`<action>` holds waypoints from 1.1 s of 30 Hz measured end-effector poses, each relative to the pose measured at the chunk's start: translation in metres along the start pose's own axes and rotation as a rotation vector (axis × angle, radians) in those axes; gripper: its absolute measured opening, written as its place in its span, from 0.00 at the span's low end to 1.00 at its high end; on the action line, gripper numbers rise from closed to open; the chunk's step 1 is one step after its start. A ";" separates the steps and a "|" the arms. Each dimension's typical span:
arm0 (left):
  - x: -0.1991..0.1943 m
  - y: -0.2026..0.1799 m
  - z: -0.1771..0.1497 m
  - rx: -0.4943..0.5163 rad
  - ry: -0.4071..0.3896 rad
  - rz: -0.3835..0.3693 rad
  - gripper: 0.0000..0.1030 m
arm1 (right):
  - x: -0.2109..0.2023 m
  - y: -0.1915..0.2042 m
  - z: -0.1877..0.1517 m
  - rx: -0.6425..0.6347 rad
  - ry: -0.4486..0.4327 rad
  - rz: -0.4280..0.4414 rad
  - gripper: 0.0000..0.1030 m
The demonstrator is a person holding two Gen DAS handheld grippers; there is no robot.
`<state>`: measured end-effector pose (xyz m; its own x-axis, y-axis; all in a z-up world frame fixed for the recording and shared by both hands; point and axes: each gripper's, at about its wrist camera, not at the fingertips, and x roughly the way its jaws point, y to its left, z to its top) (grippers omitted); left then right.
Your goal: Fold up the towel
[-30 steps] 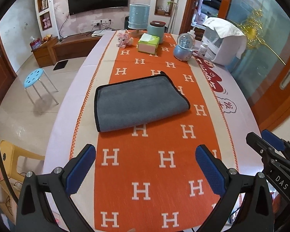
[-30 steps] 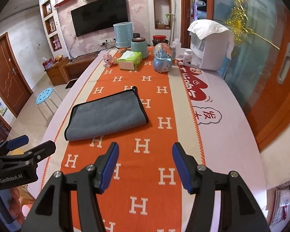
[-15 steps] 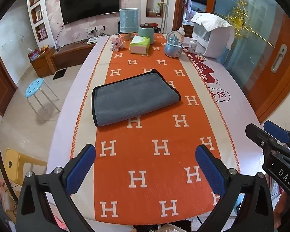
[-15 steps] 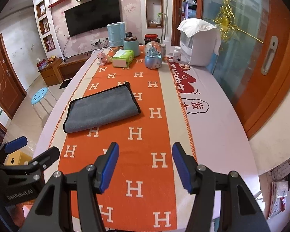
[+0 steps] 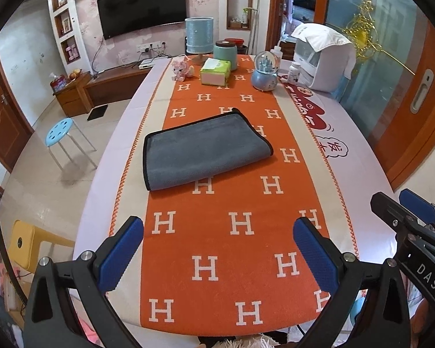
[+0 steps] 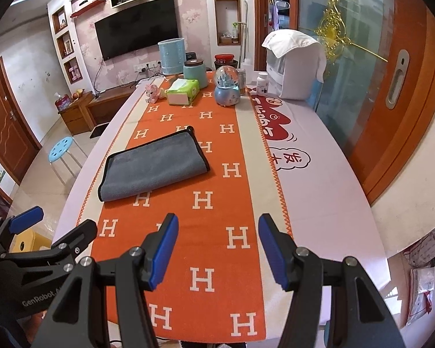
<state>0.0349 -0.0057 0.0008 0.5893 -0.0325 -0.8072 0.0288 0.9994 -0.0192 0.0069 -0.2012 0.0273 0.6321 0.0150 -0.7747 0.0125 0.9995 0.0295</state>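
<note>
Claws left (image 5: 217,246) and right (image 6: 217,246) gape empty; towel (image 5: 203,150) folded on H-lettered runner (image 5: 237,261); "DAS", "GenRobot" legible.

White "H" letters repeat across the orange table runner (image 5: 235,203). "DAS" is printed on the right gripper (image 5: 414,232); "GenRobot.A" on the left gripper (image 6: 37,246). Chinese characters "发大" sit in a cloud on the tablecloth (image 6: 327,179).

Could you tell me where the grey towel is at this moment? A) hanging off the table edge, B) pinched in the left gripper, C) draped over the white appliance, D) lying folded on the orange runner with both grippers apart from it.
D: the grey towel lies flat and folded on the orange runner, while the left gripper and right gripper are both open and well short of it.
</note>
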 end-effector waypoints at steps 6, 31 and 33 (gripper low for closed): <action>0.003 0.001 -0.001 -0.011 0.020 0.002 0.99 | 0.003 0.003 0.001 -0.017 0.010 0.010 0.56; 0.008 0.005 0.001 -0.025 0.026 0.009 0.99 | 0.006 0.005 0.008 -0.032 0.010 -0.015 0.56; 0.009 0.005 0.002 -0.024 0.027 0.009 0.99 | 0.008 0.004 0.008 -0.031 0.015 -0.016 0.56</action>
<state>0.0417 -0.0011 -0.0052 0.5677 -0.0230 -0.8229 0.0040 0.9997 -0.0252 0.0175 -0.1972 0.0264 0.6200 -0.0005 -0.7846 -0.0021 1.0000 -0.0023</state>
